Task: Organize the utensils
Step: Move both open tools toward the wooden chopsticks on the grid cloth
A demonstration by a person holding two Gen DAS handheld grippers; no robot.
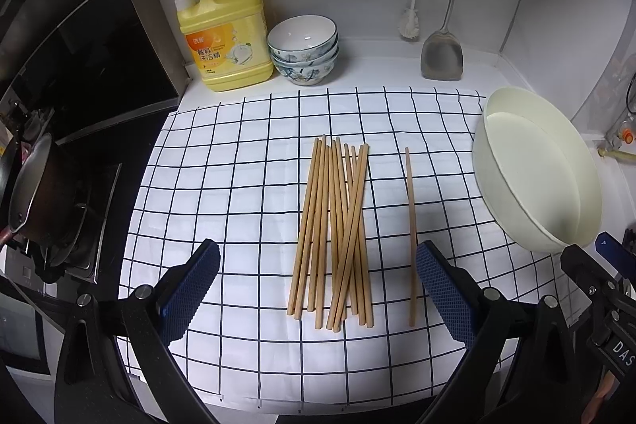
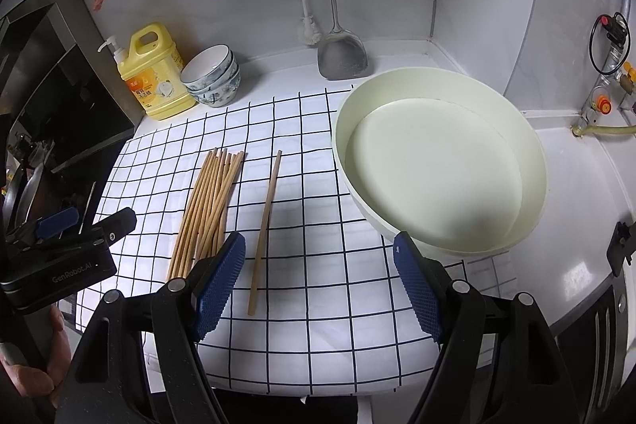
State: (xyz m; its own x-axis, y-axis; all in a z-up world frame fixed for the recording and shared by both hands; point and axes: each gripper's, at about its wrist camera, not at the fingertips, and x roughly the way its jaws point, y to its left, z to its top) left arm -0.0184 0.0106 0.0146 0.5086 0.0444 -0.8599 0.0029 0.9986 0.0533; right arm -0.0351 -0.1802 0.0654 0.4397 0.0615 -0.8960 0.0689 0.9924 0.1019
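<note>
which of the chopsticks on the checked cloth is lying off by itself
The single chopstick lying to the right of the pile of chopsticks, on the side of the white basin. It touches no other stick, while the rest overlap in one heap.

Left gripper (image 1: 318, 289): jaws spread wide, nothing between the blue textured pads (image 1: 190, 301), held low and pointing forward. Right gripper (image 2: 318, 277): jaws likewise wide apart and empty, level with the left and just to its right. In the right wrist view, the person's left hand (image 2: 39, 364) grips the left tool's handle.
</note>
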